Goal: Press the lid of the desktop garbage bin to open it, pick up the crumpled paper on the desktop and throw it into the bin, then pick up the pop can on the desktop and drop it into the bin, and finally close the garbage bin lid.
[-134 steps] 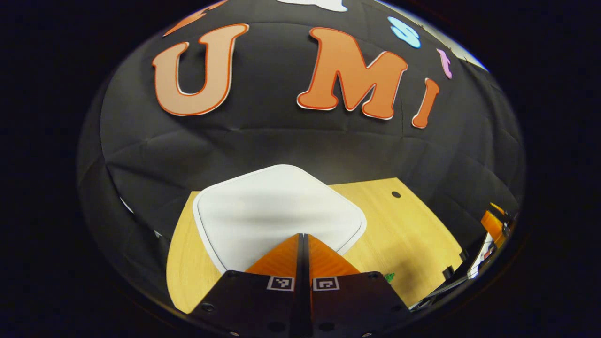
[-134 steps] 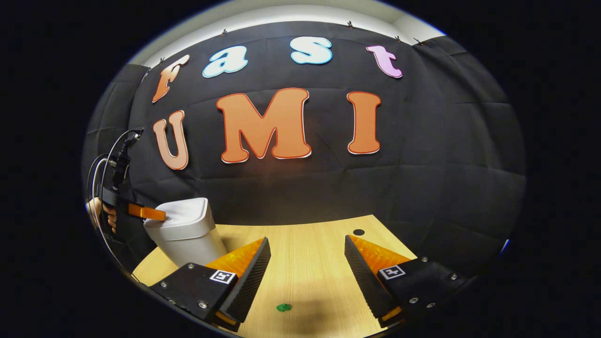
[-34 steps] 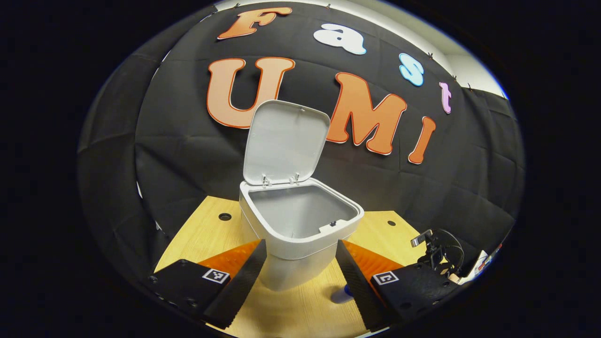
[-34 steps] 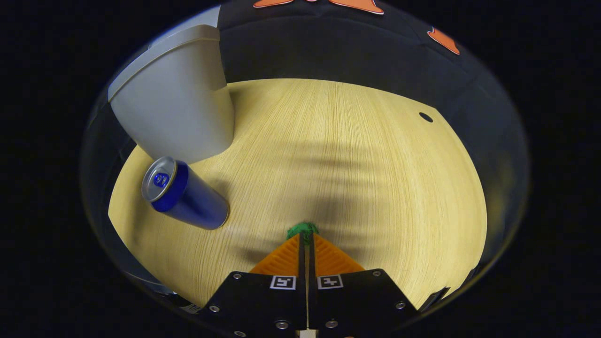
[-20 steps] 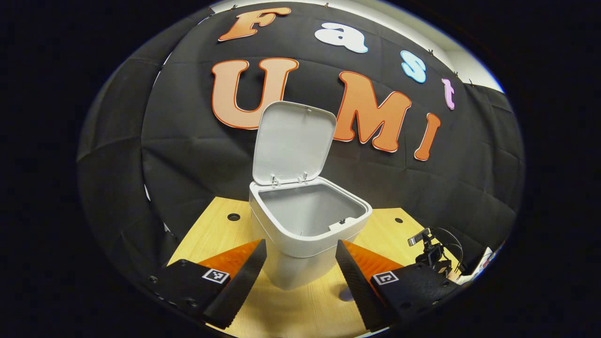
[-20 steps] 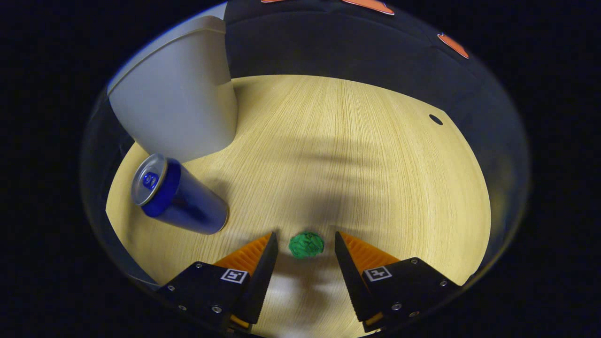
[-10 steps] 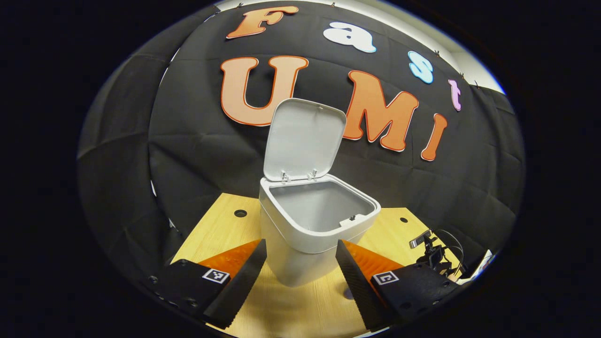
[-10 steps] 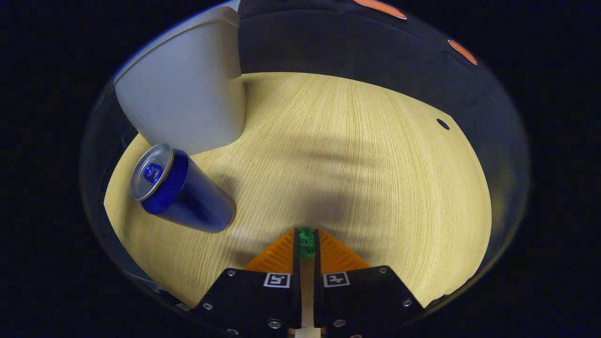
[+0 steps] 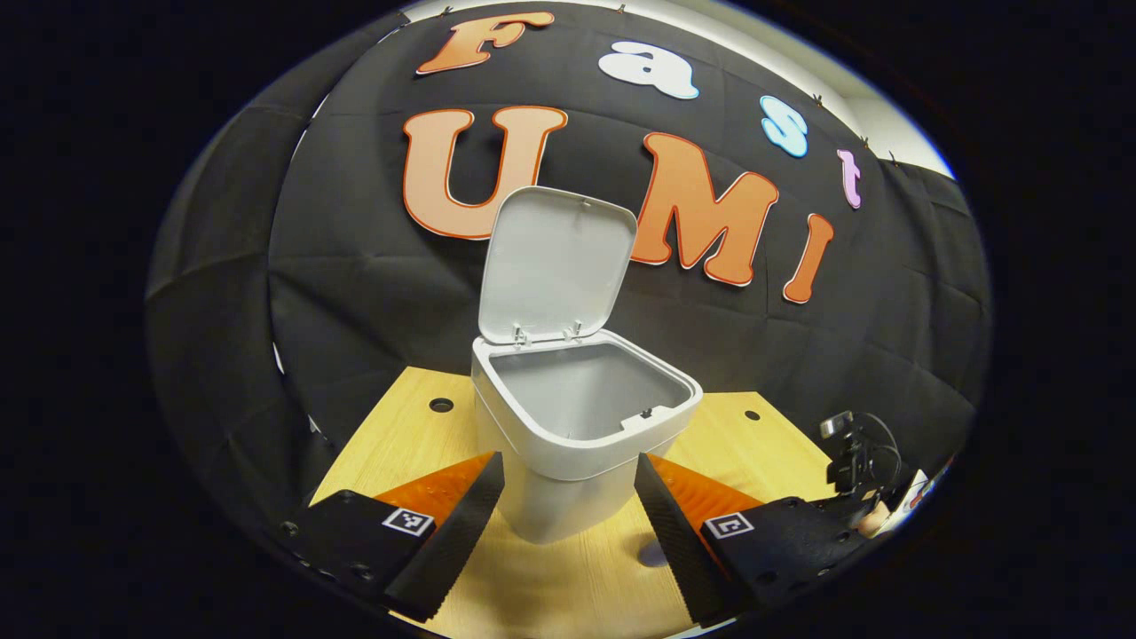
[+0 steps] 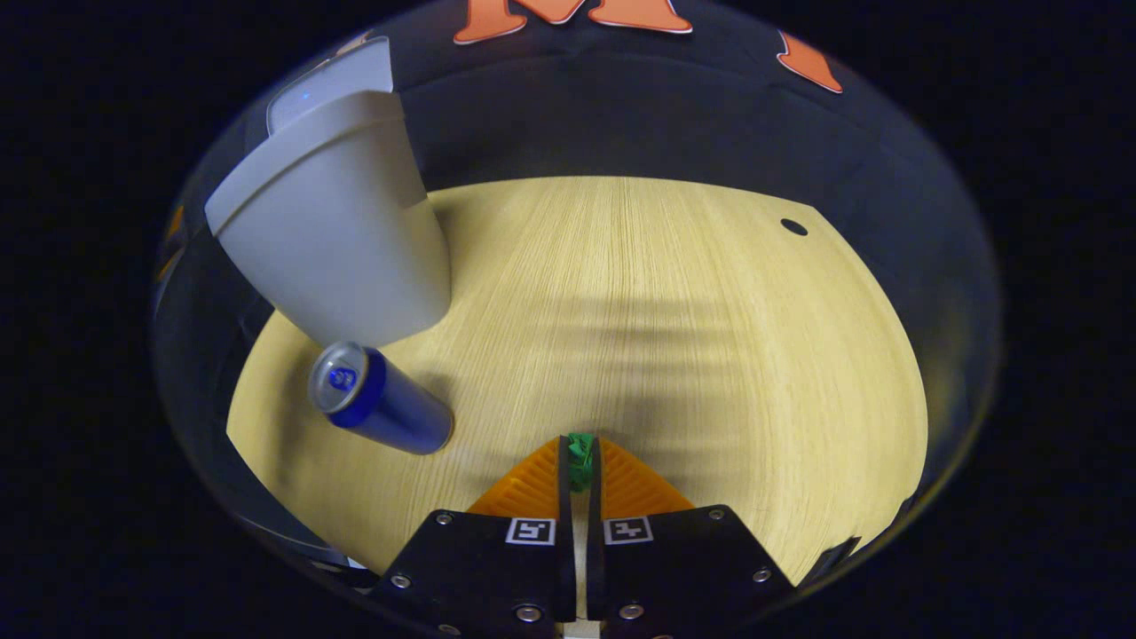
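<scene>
The white desktop bin (image 9: 568, 461) stands on the wooden table with its lid (image 9: 555, 266) swung up and the inside bare. My left gripper (image 9: 568, 484) is open, its fingers to either side of the bin's front, apart from it. In the right gripper view my right gripper (image 10: 579, 453) is shut on the green crumpled paper (image 10: 579, 454), held a little above the table. The blue pop can (image 10: 382, 410) stands upright to its left, just in front of the bin (image 10: 333, 240). The can's top (image 9: 652, 555) peeks out beside my left gripper's right finger.
The wooden table (image 10: 674, 311) stretches ahead of the right gripper, with a small round hole (image 10: 793, 227) at its far right. In the left gripper view the other gripper with its cables (image 9: 856, 457) and a hand shows at the right edge.
My right gripper opened around the green paper, shut on it and has lifted it off the table; the can looks smaller now. The left gripper stays open by the open bin.
</scene>
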`<state>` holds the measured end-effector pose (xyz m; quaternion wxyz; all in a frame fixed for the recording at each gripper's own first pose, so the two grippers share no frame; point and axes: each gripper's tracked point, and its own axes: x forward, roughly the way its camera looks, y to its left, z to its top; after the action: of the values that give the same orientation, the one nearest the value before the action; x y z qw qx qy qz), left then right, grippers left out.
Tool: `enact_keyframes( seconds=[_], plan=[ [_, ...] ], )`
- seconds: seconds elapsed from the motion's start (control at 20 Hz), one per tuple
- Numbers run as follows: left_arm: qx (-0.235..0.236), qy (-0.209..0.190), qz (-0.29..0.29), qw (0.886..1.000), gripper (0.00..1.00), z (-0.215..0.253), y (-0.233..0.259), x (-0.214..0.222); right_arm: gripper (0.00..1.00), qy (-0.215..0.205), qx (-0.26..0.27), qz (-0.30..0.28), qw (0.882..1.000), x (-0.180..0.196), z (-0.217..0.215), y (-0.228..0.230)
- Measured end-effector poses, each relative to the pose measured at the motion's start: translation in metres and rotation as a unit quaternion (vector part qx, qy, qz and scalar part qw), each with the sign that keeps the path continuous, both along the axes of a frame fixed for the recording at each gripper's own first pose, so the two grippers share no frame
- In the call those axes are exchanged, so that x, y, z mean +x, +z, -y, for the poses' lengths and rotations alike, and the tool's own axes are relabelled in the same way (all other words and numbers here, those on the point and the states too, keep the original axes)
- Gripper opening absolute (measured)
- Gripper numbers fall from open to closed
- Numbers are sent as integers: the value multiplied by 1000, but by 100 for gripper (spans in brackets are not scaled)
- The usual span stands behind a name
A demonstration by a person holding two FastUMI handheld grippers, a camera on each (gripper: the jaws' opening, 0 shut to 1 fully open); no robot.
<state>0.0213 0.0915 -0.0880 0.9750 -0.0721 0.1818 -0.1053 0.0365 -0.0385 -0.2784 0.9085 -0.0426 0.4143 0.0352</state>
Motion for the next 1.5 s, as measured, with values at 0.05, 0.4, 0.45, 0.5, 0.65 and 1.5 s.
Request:
enact_keyframes(
  seconds=[0.05, 0.4, 0.45, 0.5, 0.65, 1.5],
  plan=[
    [-1, -4, 1, 1000, 94, 3, 1, 2, 5, 0, 4, 14, 1000, -1, 2, 9],
    [-13, -22, 10, 1000, 95, 19, 6, 2, 5, 13, 51, 131, 990, 12, 0, 115],
    [-19, -25, 10, 999, 95, 21, 6, 1, 5, 19, 58, 147, 987, 19, -4, 135],
    [-24, -27, 11, 999, 95, 22, 7, 1, 5, 27, 64, 160, 985, 21, -7, 151],
    [-27, -28, 17, 999, 95, 20, 11, -3, 5, 64, 71, 203, 975, 36, -32, 210],
    [2, 23, 14, 1000, 95, -44, -2, -27, 5, 244, 68, 205, 945, 133, -256, 201]
  ],
)
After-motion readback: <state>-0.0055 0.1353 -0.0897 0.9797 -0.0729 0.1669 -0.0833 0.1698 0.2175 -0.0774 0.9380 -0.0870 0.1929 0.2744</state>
